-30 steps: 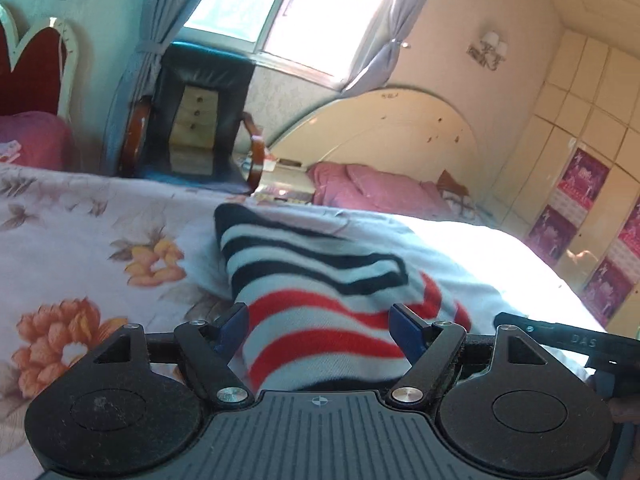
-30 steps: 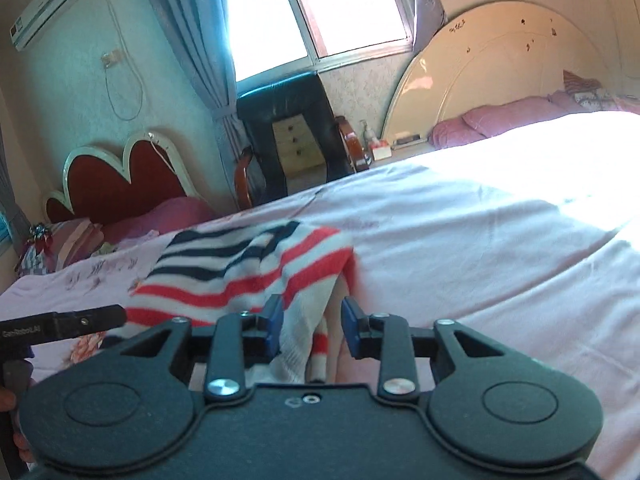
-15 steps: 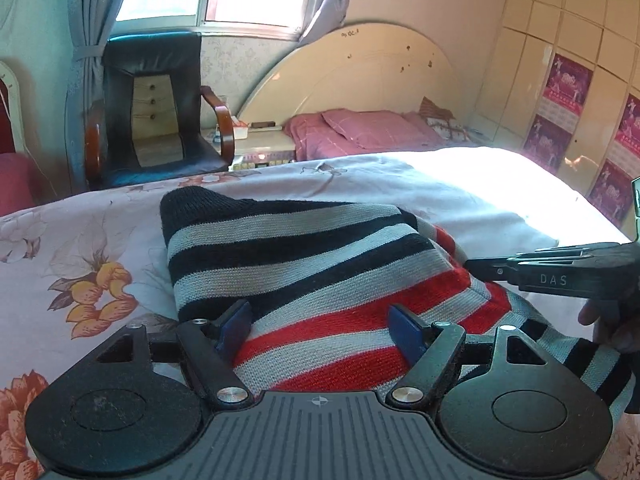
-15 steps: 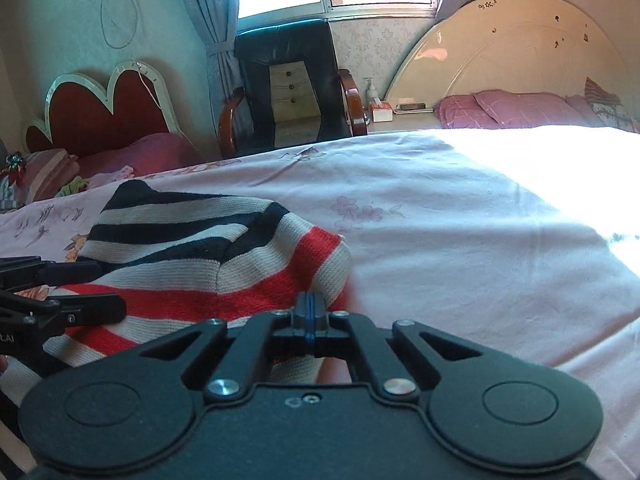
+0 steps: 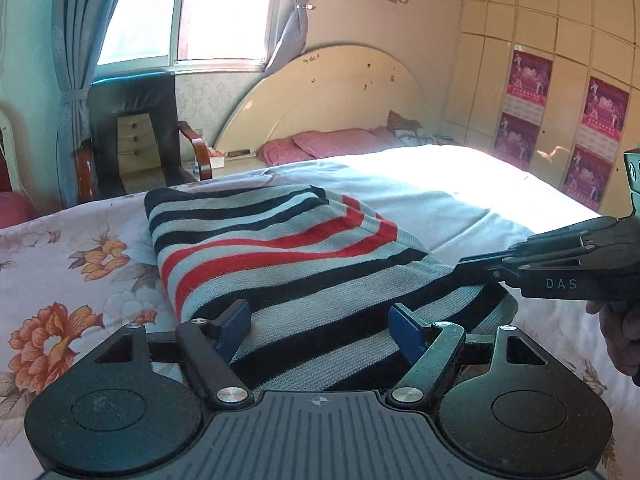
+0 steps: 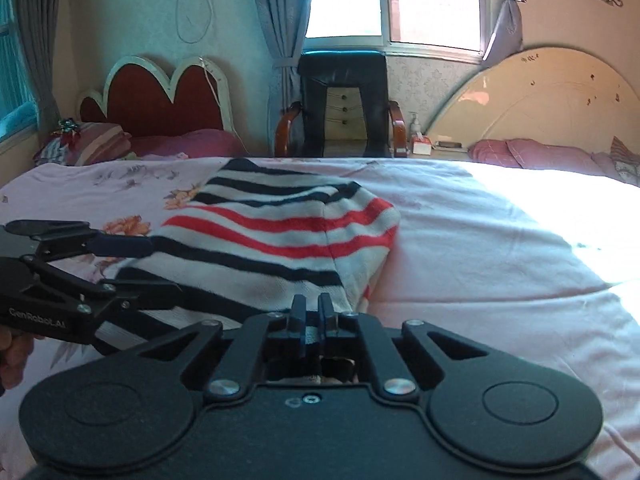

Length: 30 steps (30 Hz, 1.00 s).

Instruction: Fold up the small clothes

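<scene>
A knit garment (image 5: 288, 256) with black, grey and red stripes lies folded on the floral bed sheet (image 5: 80, 264). My left gripper (image 5: 320, 328) stands open at its near edge, blue pads apart with the fabric lying between them. In the right wrist view the left gripper (image 6: 148, 268) reaches in from the left over the garment (image 6: 280, 232). My right gripper (image 6: 312, 312) is shut, with a bit of the garment's near edge pinched between its fingers. From the left wrist view the right gripper (image 5: 464, 270) meets the garment's right edge.
The pale pink sheet (image 6: 480, 264) spreads wide to the right, sunlit. Beyond the bed stand a black armchair (image 6: 344, 100), a cream headboard (image 5: 320, 92) with pink pillows (image 5: 332, 142), and a red headboard (image 6: 160, 100). A hand (image 5: 624, 332) holds the right gripper.
The right gripper's fingers, open around a hanging part of the garment a second ago, have shut on it. Both grippers shifted and rolled; the garment now lies flatter and wider.
</scene>
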Motion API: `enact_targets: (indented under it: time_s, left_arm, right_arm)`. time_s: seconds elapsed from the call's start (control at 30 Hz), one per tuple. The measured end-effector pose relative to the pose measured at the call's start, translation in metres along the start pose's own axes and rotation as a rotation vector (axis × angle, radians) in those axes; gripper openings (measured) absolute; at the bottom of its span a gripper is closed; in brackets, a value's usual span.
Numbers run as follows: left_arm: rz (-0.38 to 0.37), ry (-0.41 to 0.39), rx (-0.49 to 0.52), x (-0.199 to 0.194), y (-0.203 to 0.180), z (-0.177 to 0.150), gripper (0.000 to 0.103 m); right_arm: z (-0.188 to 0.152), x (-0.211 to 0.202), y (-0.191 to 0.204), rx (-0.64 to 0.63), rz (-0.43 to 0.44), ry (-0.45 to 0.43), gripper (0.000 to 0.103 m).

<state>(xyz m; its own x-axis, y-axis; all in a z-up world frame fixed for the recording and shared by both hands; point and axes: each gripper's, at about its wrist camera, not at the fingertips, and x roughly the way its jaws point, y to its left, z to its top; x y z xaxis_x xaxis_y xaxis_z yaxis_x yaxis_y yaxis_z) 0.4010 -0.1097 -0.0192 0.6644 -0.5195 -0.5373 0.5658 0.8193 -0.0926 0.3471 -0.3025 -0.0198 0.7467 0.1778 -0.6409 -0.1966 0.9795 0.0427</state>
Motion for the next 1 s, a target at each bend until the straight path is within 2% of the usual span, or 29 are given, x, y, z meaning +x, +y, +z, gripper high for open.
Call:
enact_targets:
  time_s: [0.1, 0.23, 0.33, 0.4, 0.53, 0.63, 0.77, 0.87, 1.0]
  left_arm:
    - [0.048, 0.025, 0.061, -0.003, -0.007, -0.003, 0.076]
    - [0.080, 0.016, 0.084, -0.002, -0.013, -0.008, 0.076]
    - [0.123, 0.028, 0.111, -0.009, -0.020, -0.003, 0.076]
    - [0.116, 0.011, 0.072, -0.023, -0.018, -0.001, 0.076]
    - [0.157, 0.027, 0.047, -0.035, -0.019, -0.009, 0.076]
    - [0.167, 0.052, 0.021, -0.033, -0.016, -0.016, 0.076]
    - [0.171, 0.075, -0.007, -0.030, -0.012, -0.024, 0.076]
    - [0.172, 0.094, -0.037, -0.026, -0.006, -0.031, 0.076]
    - [0.151, 0.106, -0.112, -0.020, 0.007, -0.044, 0.076]
  right_arm:
    - [-0.011, -0.001, -0.009, 0.039, -0.029, 0.016, 0.005]
    - [-0.027, 0.012, -0.017, 0.086, -0.038, 0.078, 0.004]
    - [-0.037, 0.009, -0.017, 0.102, -0.062, 0.073, 0.005]
    - [-0.032, -0.012, -0.018, 0.133, -0.073, 0.009, 0.007]
    - [-0.018, -0.047, -0.007, 0.098, -0.046, -0.109, 0.009]
    - [-0.010, -0.050, 0.004, 0.058, -0.015, -0.119, 0.011]
    - [-0.013, -0.030, 0.014, -0.002, -0.023, -0.057, 0.011]
    - [-0.024, -0.013, 0.014, -0.013, -0.072, 0.018, 0.011]
    - [-0.041, -0.003, 0.007, 0.011, -0.080, 0.058, 0.011]
